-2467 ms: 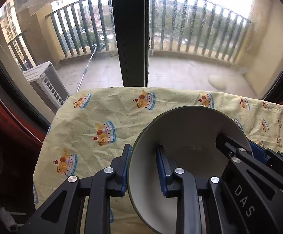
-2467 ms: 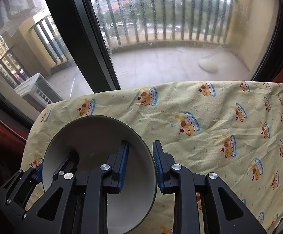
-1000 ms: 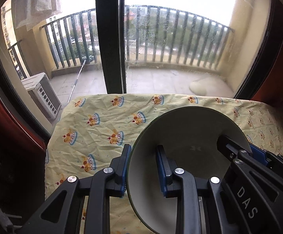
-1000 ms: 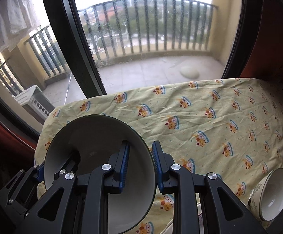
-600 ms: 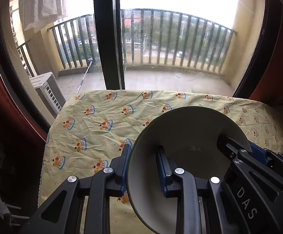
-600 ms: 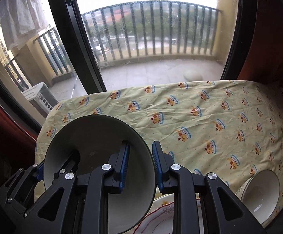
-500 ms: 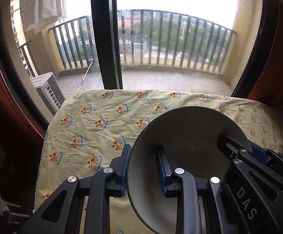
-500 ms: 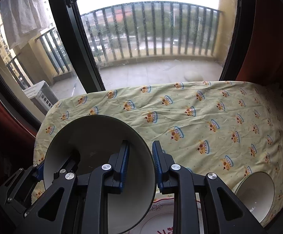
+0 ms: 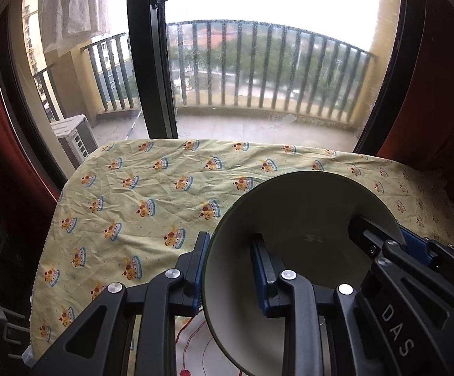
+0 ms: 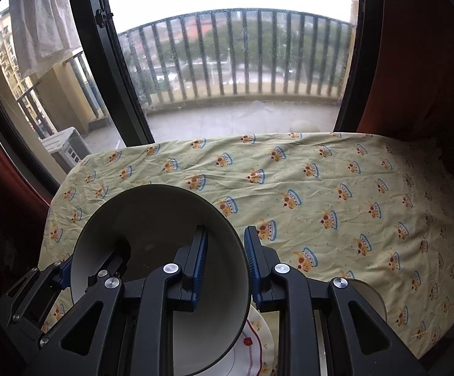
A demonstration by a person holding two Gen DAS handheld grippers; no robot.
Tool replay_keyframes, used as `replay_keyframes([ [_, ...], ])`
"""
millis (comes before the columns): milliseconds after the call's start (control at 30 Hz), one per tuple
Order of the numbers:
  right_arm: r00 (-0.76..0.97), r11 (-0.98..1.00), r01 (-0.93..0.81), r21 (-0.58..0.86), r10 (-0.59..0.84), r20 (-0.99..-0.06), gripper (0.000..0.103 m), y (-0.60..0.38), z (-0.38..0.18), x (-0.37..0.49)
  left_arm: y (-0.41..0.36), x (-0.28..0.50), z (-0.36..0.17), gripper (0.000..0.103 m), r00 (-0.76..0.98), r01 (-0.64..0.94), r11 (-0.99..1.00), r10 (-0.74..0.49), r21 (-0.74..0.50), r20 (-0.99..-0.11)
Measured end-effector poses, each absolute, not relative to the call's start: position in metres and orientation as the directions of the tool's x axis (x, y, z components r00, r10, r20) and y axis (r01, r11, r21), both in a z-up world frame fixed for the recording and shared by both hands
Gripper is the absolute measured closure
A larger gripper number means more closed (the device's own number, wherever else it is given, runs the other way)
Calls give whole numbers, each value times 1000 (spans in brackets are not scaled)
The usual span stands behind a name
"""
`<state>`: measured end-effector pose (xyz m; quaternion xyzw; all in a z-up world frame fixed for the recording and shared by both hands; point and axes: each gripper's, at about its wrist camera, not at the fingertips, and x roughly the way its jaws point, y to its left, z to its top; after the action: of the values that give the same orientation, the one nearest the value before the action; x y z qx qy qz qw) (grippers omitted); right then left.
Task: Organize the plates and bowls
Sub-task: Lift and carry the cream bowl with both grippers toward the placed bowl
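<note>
I am holding one green bowl (image 9: 305,219) with both grippers, above the bench. The left gripper (image 9: 230,269) is pinching its left rim, jaws clamped on the wall, and the right gripper (image 10: 225,260) is clamping the right rim in the same way. Under the bowl a white plate with red pattern (image 10: 259,341) is lying on the yellow tablecloth (image 10: 336,188). Another bowl (image 10: 372,297) is sitting just beside the plate.
</note>
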<state>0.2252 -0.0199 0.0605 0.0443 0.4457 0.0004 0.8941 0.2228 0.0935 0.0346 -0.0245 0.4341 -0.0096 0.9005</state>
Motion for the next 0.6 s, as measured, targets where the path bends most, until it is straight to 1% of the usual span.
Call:
replay_keyframes([
  [600,626,990,112,86,-3,-780,75,-128,63,176,-6,188,38,78,638,86,995,-90,-45,-765],
])
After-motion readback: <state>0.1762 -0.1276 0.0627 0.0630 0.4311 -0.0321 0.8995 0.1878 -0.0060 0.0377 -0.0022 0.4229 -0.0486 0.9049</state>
